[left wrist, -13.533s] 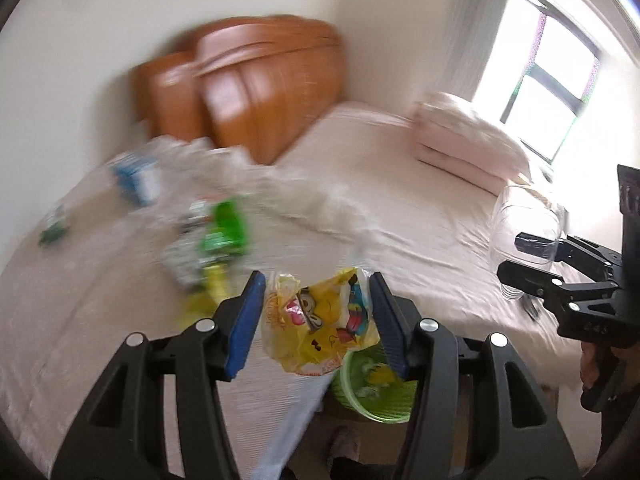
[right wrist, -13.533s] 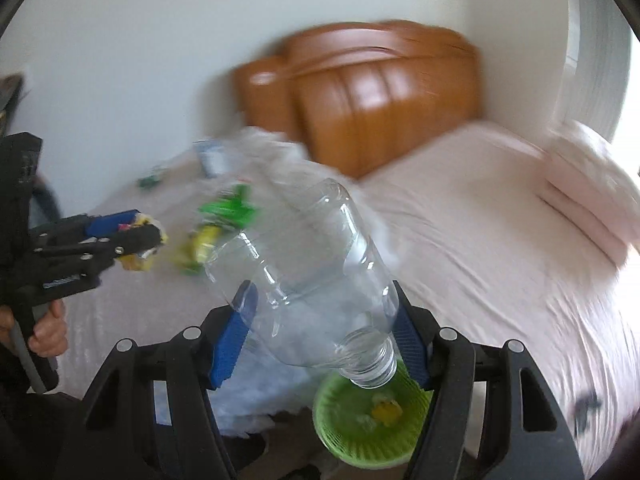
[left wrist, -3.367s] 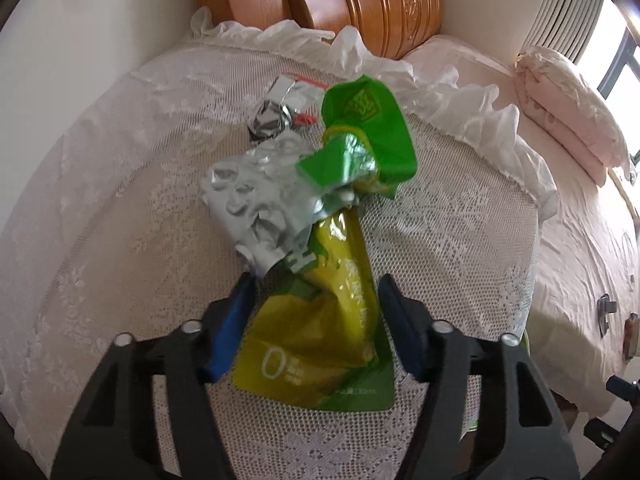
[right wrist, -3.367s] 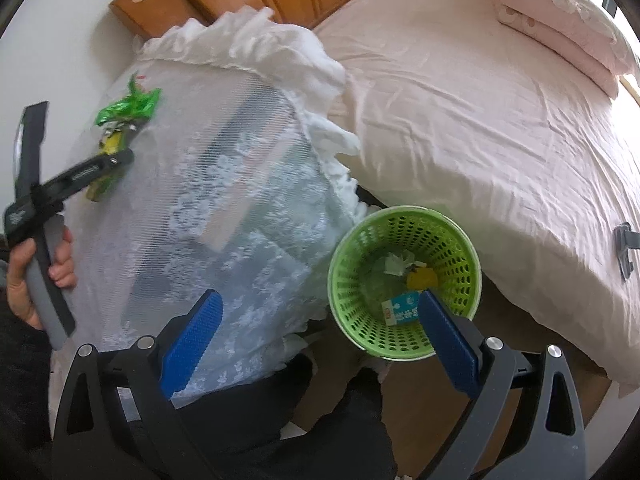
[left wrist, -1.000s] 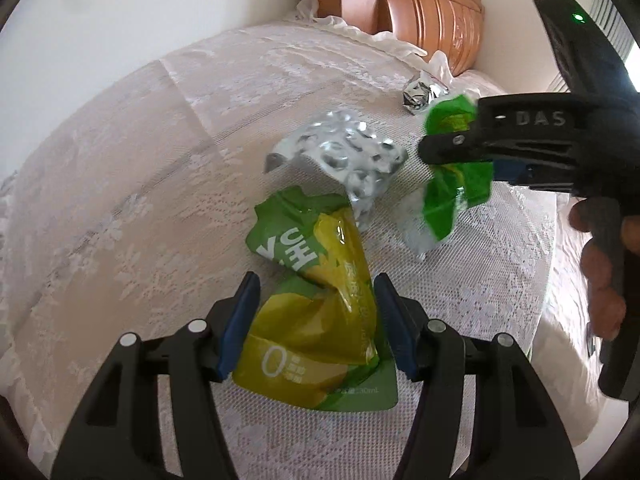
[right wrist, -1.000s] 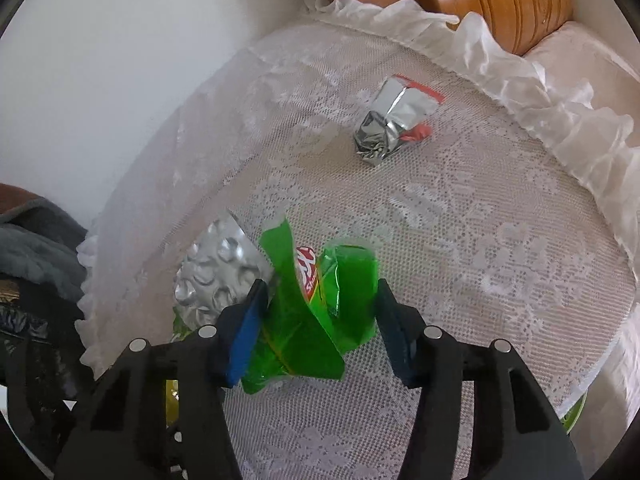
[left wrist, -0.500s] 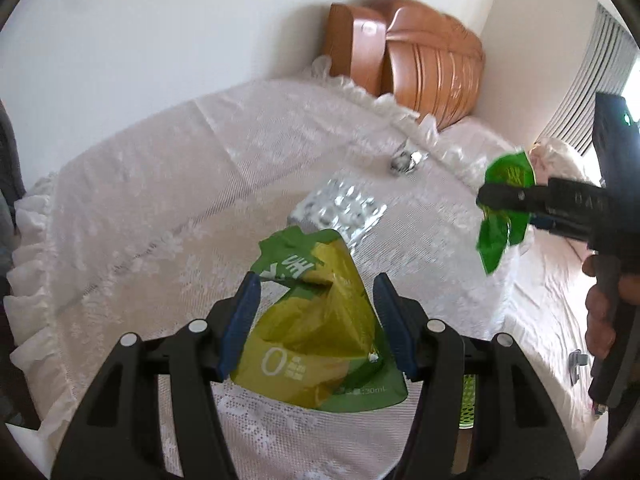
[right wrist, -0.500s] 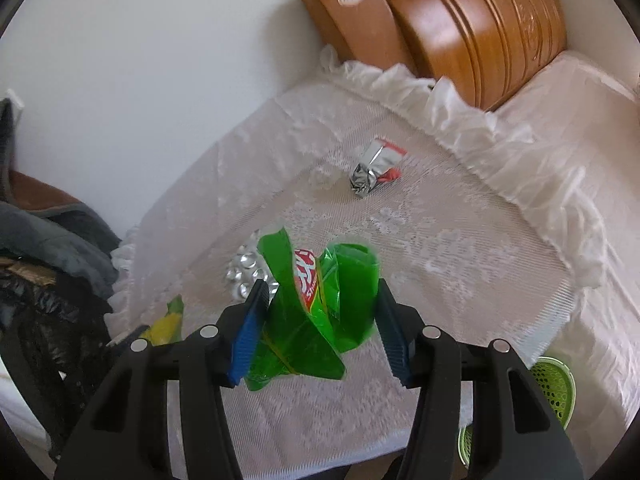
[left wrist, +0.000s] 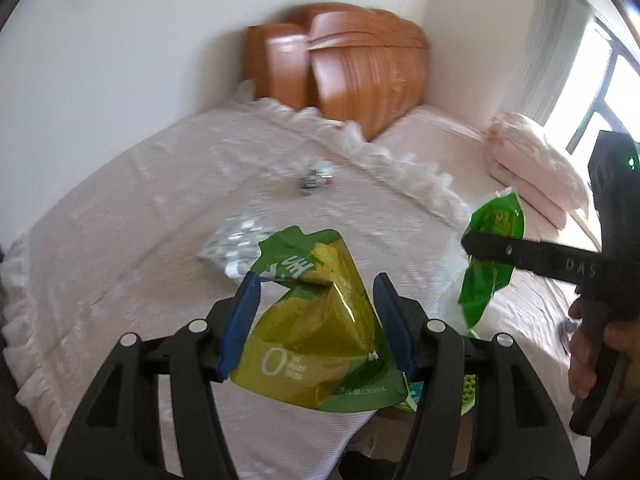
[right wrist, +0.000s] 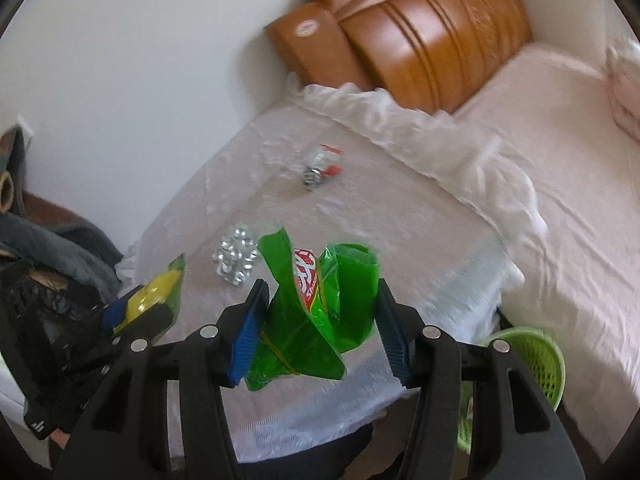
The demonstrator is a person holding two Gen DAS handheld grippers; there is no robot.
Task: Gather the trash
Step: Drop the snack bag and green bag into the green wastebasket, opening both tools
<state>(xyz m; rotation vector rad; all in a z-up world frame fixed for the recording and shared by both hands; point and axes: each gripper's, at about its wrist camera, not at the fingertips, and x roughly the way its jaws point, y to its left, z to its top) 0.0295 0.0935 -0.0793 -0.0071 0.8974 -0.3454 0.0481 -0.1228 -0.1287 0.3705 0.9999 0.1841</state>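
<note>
- I have the left claw [left wrist: 316, 320] clamped on the yellow-green pouch [left wrist: 316, 344], which hangs clear above the lace-covered desk [left wrist: 120, 216].
- The right claw [right wrist: 320, 328] is closed on the crumpled green wrapper [right wrist: 320, 308], also lifted off the desk.
- So, as I judge it, I am mid-run: two pieces are picked up, but neither is in the green basket [right wrist: 536, 364] yet.
- The basket stands on the floor by the desk's near right corner, in the gap between desk and bed [right wrist: 560, 160]. Something already lies inside (I cannot make out what).
- Left on the desk: a silver blister pack [right wrist: 236, 260] toward the near left part, and a crumpled silver-and-red wrapper [right wrist: 322, 166] further in, toward the far edge by the headboard [right wrist: 420, 28].
- My reading of what remains: drop these two pieces in the basket, then come back for those two.
- The right wrist view gives me the basket's rim and mesh wall clearly; the left wrist view shows only a sliver of it behind the pouch.
- The left wrist view shows the right claw from the side, with the person's hand [left wrist: 592, 344] on its handle, plus the pillows [left wrist: 536, 160] and window.
- The right wrist view alone shows dark clothing [right wrist: 48, 256] heaped beyond the desk's left edge.
</note>
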